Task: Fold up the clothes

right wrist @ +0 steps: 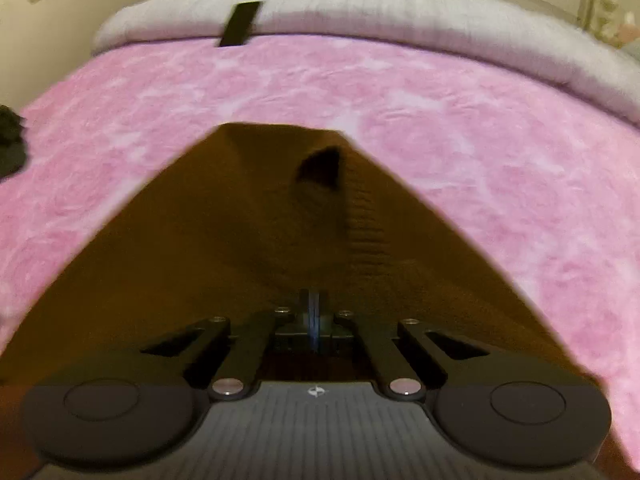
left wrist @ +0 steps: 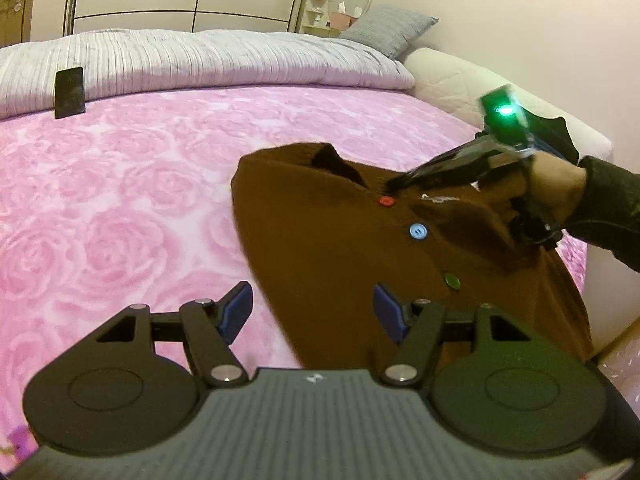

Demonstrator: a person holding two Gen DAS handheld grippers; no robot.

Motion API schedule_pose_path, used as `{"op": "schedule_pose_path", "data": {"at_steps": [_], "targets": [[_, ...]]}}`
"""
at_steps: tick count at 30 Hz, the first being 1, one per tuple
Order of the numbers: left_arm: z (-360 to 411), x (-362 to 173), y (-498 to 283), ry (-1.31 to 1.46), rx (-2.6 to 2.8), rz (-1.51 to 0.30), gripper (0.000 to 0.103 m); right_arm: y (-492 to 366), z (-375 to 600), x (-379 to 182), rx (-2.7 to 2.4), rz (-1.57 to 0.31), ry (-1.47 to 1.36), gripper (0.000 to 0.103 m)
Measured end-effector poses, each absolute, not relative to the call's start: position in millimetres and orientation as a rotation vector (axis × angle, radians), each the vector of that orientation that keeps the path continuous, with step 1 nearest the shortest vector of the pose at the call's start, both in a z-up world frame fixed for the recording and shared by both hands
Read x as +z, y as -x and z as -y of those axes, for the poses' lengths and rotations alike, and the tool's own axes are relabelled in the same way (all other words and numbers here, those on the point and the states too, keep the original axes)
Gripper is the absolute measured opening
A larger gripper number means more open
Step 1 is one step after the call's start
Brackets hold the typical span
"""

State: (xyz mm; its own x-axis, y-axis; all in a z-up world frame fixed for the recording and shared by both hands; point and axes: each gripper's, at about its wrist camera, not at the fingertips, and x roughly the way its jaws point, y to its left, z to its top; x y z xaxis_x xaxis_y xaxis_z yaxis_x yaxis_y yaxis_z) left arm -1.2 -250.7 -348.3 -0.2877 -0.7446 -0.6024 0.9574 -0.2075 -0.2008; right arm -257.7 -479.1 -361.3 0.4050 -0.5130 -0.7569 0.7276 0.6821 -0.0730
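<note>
In the left wrist view, the left gripper (left wrist: 313, 312) hangs above the near part of the bed (left wrist: 120, 208), which has a pink cover with a rose pattern. Its two blue fingers (left wrist: 236, 312) stand wide apart and hold nothing. One finger is over the pink cover, the other is over the near edge of the brown cardigan (left wrist: 320, 248). The cardigan lies on the right side of the bed, near its right edge, partly folded. On its front there are a red button (left wrist: 386, 201), a blue button (left wrist: 418, 232) and a green button (left wrist: 452, 281) in a slanted row. The right gripper (left wrist: 394, 187) comes in from the right, held by a hand (left wrist: 556, 188) in a dark sleeve (left wrist: 616, 208), with a green light on its top. Its tips are at the cardigan, close to the red button, and they look pressed together, though the picture is blurred there. At the far side of the bed lies a folded grey blanket (left wrist: 200, 60), and a black phone (left wrist: 70, 92) leans on it near the far left corner. A grey pillow (left wrist: 388, 28) is at the far right.

In the right wrist view, the fingers (right wrist: 315, 312) of the right gripper are closed narrow on a fold of the cardigan (right wrist: 200, 240), which rises toward the camera like a tent. The pink bed (right wrist: 480, 160) is around it, and the phone (right wrist: 240, 24) is at the far edge.
</note>
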Motion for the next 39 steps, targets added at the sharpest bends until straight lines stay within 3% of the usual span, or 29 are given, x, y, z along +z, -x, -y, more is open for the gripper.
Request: {"op": "schedule_pose_path", "data": {"at_steps": [6,8,10,14,16,17,18,19,20,21,24,27,29,31,35,37,39], "targets": [[264.9,-359.7,13.1,-0.491,-1.777,-0.683,0.063,319.5,498.1,-324.1,-1.031,-0.739,-0.228,0.001],[269.6,-363.5,17.1,-0.505,-1.779,-0.694,0.063,318.7,494.5,-326.8,-0.952,-0.761,-0.238,0.015],[274.4,-367.3,21.1,-0.518,-1.781,-0.704,0.063,311.6,490.4,-334.2,-0.881,-0.792,-0.229,0.05],[274.8,-371.2,29.2,-0.536,-1.801,-0.699,0.063,281.8,491.9,-365.0,-0.801,-0.887,-0.147,0.056],[274.7,-371.8,28.6,-0.534,-1.809,-0.699,0.063,274.6,497.9,-377.2,-0.784,-0.923,-0.123,0.065],[274.9,-372.0,28.0,-0.523,-1.817,-0.705,0.062,274.6,501.2,-380.4,-0.769,-0.925,-0.134,0.065],[275.0,-372.1,27.5,-0.512,-1.824,-0.711,0.056,276.6,505.4,-380.5,-0.748,-0.921,-0.166,0.057],[275.4,-371.6,28.5,-0.507,-1.833,-0.712,0.046,280.8,510.3,-377.3,-0.718,-0.915,-0.225,0.027],[276.1,-370.6,30.6,-0.504,-1.843,-0.71,0.042,284.6,513.7,-372.8,-0.703,-0.905,-0.271,0.007],[276.7,-369.7,32.7,-0.502,-1.852,-0.708,0.036,288.9,512.7,-368.3,-0.711,-0.899,-0.266,0.001],[277.2,-362.6,42.9,-0.484,-1.882,-0.684,0.029,302.5,506.2,-355.1,-0.751,-0.884,-0.21,0.0],[275.8,-346.2,59.5,-0.436,-1.948,-0.629,0.028,318.8,507.2,-331.3,-0.846,-0.821,-0.139,0.0],[277.2,-337.3,72.1,-0.413,-1.987,-0.599,0.032,329.2,509.1,-313.9,-0.933,-0.782,-0.068,0.0],[280.3,-333.8,81.3,-0.401,-2.013,-0.594,0.045,338.5,512.9,-299.0,-1.033,-0.758,0.024,0.0],[279.2,-337.6,78.4,-0.408,-1.973,-0.597,0.049,349.6,546.4,-308.7,-1.188,-0.853,0.051,0.003],[277.4,-340.9,72.6,-0.415,-1.938,-0.604,0.052,354.6,555.8,-317.6,-1.228,-0.892,0.016,0.023],[273.9,-346.9,62.5,-0.445,-1.88,-0.609,0.052,357.6,543.4,-318.6,-1.247,-0.867,0.032,0.031]]}}
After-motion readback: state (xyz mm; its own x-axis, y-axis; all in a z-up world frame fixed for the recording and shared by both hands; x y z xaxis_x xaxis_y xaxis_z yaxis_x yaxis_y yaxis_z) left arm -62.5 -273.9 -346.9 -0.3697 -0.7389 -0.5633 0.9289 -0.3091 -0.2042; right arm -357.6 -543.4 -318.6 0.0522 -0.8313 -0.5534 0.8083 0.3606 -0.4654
